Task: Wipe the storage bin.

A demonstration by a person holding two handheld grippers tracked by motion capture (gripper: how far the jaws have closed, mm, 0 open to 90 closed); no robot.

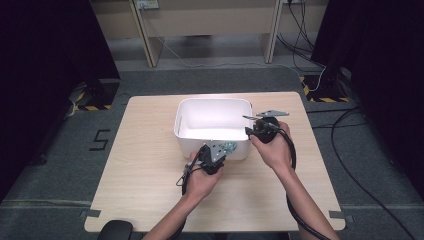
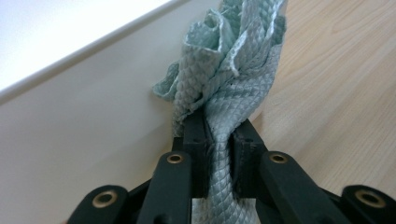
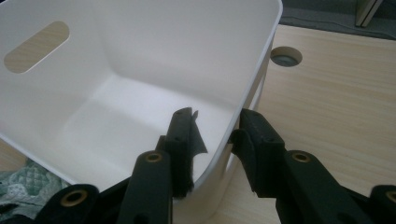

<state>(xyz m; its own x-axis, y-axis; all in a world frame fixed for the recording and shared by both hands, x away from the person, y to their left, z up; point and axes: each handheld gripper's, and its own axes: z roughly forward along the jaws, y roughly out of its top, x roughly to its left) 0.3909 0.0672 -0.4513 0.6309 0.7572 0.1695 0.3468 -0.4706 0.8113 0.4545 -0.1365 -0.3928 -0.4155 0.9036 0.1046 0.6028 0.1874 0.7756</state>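
**Cloth pinched at the bin wall, bin steadied by its corner**

From the high view, a white bin sits on the wooden table. The left gripper is low against the bin's near wall with a pale green cloth bunched at its tip, just under the rim. The right gripper meets the bin's near right corner; I judge it is there to keep the bin from sliding while the cloth goes up and in.

In the left gripper view, the jaws are clenched on the cloth: a twisted neck of quilted fabric runs between the pads and fans out above them, touching the bin's outer wall, with bare table on the other side. The cloth is outside the bin.

In the right gripper view, the jaws straddle the bin's corner wall, one inside, one outside. The inner pad touches it; whether the outer one presses I cannot tell. The bin looks empty inside, and a bit of cloth shows beyond its lower edge.
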